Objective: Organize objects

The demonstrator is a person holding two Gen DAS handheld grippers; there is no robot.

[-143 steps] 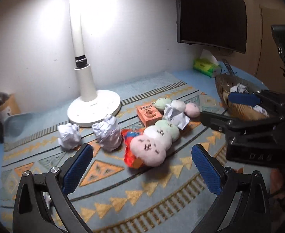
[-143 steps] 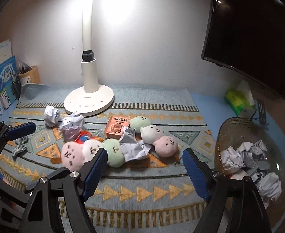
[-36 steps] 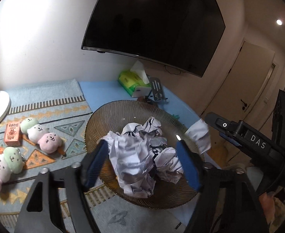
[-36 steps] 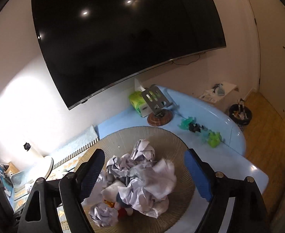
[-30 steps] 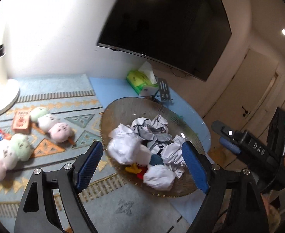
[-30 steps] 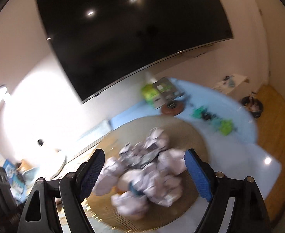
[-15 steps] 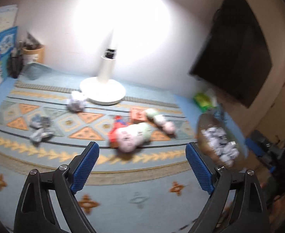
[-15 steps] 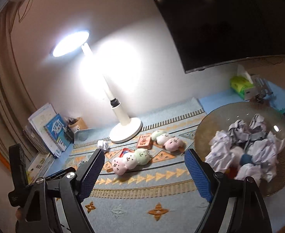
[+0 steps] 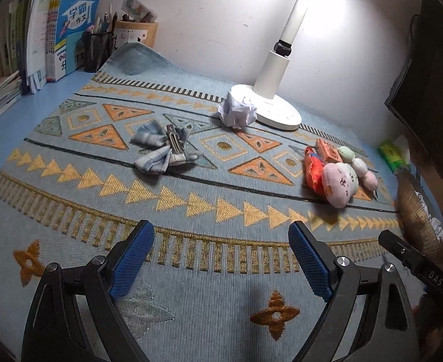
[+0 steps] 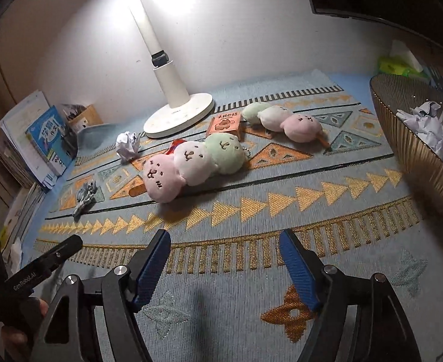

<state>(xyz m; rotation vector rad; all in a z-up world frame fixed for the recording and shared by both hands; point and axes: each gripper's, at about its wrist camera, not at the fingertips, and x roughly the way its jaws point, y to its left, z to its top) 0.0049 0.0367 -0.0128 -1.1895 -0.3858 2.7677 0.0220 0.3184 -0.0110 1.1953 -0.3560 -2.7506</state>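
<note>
Left wrist view: left tongs (image 9: 218, 259) wide, empty; right tongs (image 10: 224, 267) closing on nothing. Both swung back from bowl (image 10: 414, 150); crumpled paper (image 9: 237, 113) remains on table.

Left gripper (image 9: 218, 256) jaws wide, empty; right gripper (image 10: 224, 264) jaws closing, empty.

Paper ball (image 9: 237, 114) just in front of lamp base (image 9: 277, 111). Cloth with clip (image 9: 162, 149) left of it. Soft toys (image 10: 191, 166) in the middle of mat (image 10: 251, 211). Bowl (image 10: 414, 147) of crumpled paper (image 10: 435, 129) far right.
</note>
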